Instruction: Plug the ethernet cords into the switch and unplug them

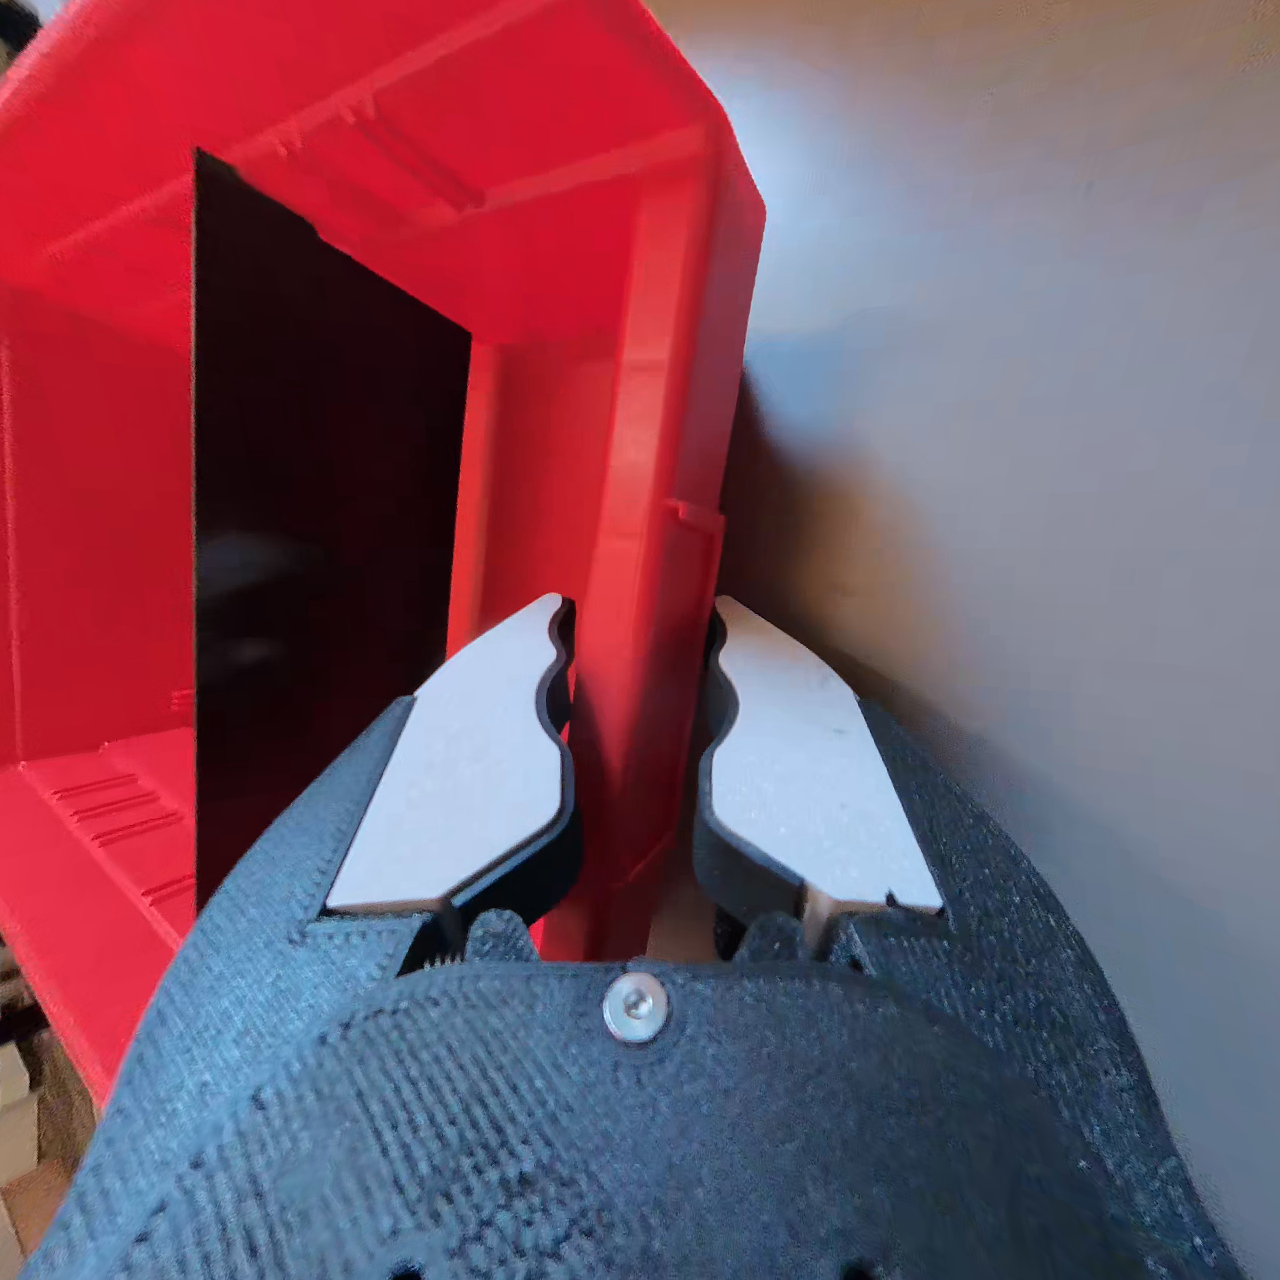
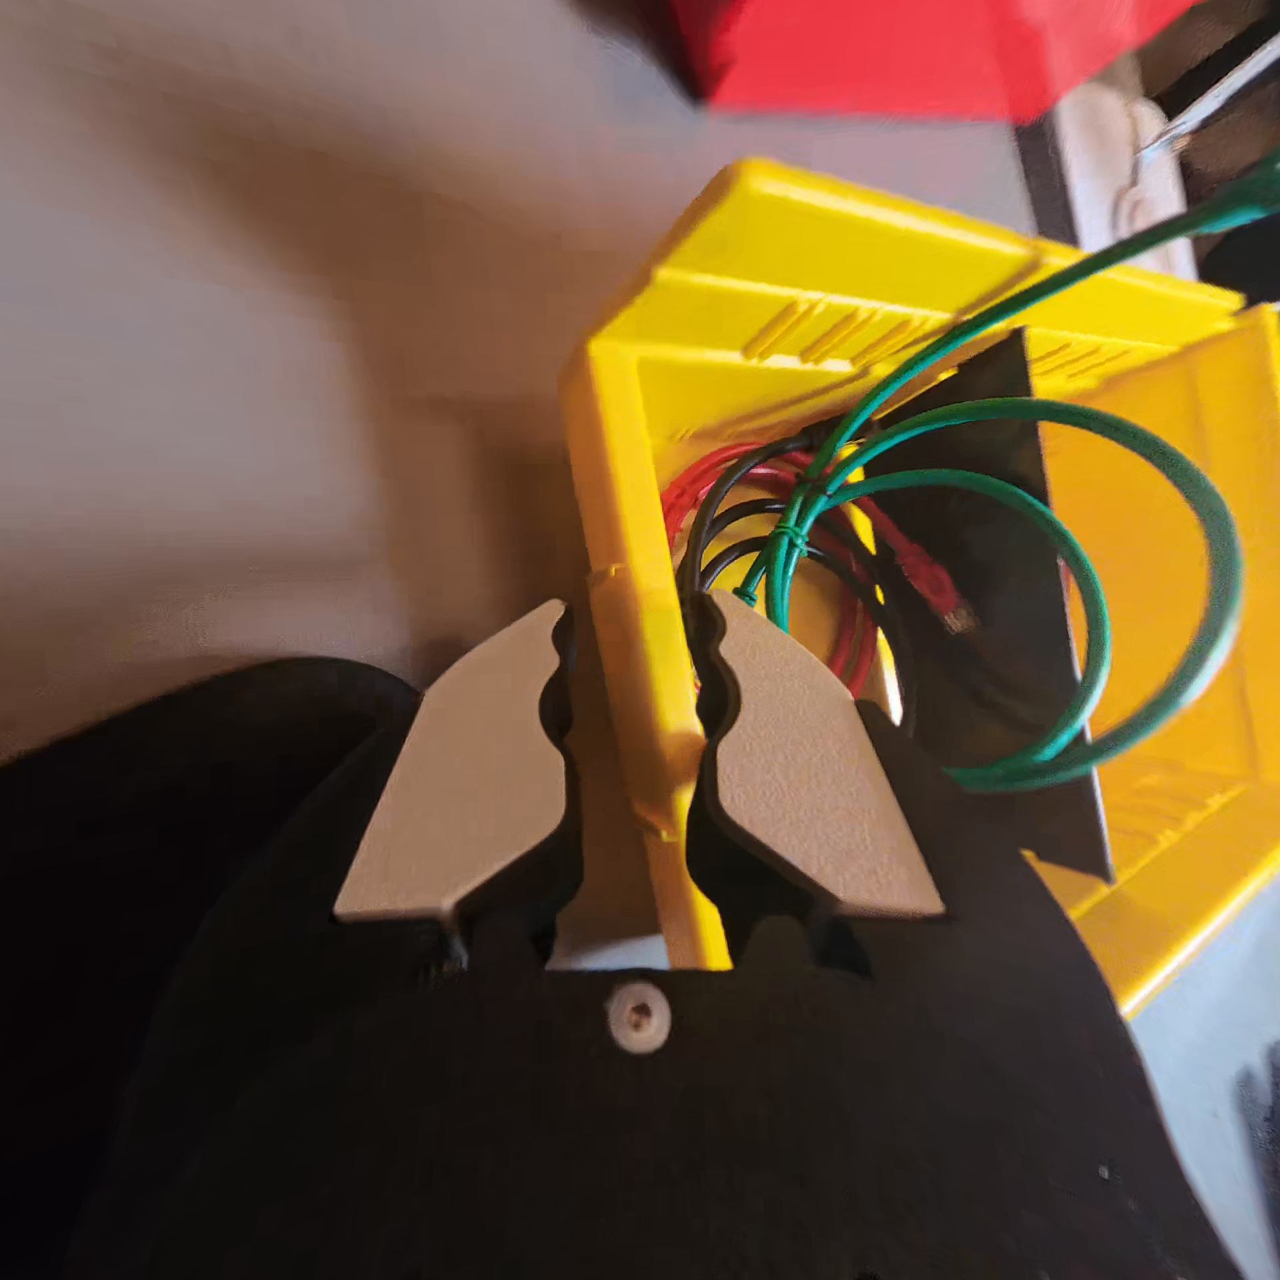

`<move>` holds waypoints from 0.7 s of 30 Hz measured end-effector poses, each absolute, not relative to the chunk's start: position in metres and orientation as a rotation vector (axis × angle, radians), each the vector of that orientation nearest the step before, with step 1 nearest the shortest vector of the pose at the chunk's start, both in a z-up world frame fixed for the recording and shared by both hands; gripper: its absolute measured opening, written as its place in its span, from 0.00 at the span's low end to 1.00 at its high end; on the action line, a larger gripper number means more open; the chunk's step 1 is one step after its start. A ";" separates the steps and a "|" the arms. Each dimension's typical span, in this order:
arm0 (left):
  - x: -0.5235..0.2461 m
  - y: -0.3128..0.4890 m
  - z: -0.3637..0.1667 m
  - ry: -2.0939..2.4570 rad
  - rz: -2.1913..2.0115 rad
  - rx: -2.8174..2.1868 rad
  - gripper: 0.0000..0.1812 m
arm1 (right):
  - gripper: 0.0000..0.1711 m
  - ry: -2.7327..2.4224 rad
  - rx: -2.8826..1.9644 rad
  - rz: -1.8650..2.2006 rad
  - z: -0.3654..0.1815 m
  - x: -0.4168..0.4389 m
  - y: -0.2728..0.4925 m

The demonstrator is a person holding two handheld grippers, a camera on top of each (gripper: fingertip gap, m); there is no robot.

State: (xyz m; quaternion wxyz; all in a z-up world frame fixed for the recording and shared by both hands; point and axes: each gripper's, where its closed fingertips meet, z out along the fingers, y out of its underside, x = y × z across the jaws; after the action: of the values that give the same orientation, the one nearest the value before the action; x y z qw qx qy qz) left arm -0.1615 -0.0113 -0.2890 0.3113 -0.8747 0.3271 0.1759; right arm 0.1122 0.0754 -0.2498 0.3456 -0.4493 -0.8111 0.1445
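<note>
Left wrist cam looking along its fingers, very close on red bin [image 1: 415,208] wall; right cam facing yellow bin [image 2: 762,277] close-up, red bin [image 2: 866,48] showing in both

Your ethernet cords lie coiled in the yellow bin [image 2: 692,332]: green cord [image 2: 1080,554] looping widest, one end trailing out over the rim; red cord [image 2: 852,623] and black cord [image 2: 720,526] beneath, a red plug [image 2: 928,578] lying loose.

red bin [image 1: 568,291] w/ black divider [image 1: 325,485]; yellow bin [image 2: 817,291] w/ green [image 2: 1170,499], red [image 2: 852,644], black cords [image 2: 713,499].
</note>
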 end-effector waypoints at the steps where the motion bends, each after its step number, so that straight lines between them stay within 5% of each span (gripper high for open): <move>1: -0.155 -0.001 -0.289 0.881 0.454 -2.296 0.20 | 0.19 -2.031 -1.192 0.448 -0.240 0.117 0.070; 10: -0.074 0.017 -0.214 0.496 -0.171 -2.005 0.24 | 0.20 -1.186 -1.499 0.637 -0.181 0.216 0.143; 14: -0.015 0.004 -0.191 0.318 -0.484 -1.860 0.21 | 0.32 -1.064 -1.623 0.694 -0.203 0.218 0.166; 21: 0.047 0.022 -0.223 0.216 -0.545 -1.910 0.20 | 0.34 -1.003 -1.685 0.751 -0.224 0.189 0.182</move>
State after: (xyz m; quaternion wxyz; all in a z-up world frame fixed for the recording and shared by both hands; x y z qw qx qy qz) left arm 0.0466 0.0223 -0.2234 0.5411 -0.8039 0.0911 -0.2292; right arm 0.1889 0.1825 -0.2238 0.4975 -0.6960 -0.4143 0.3104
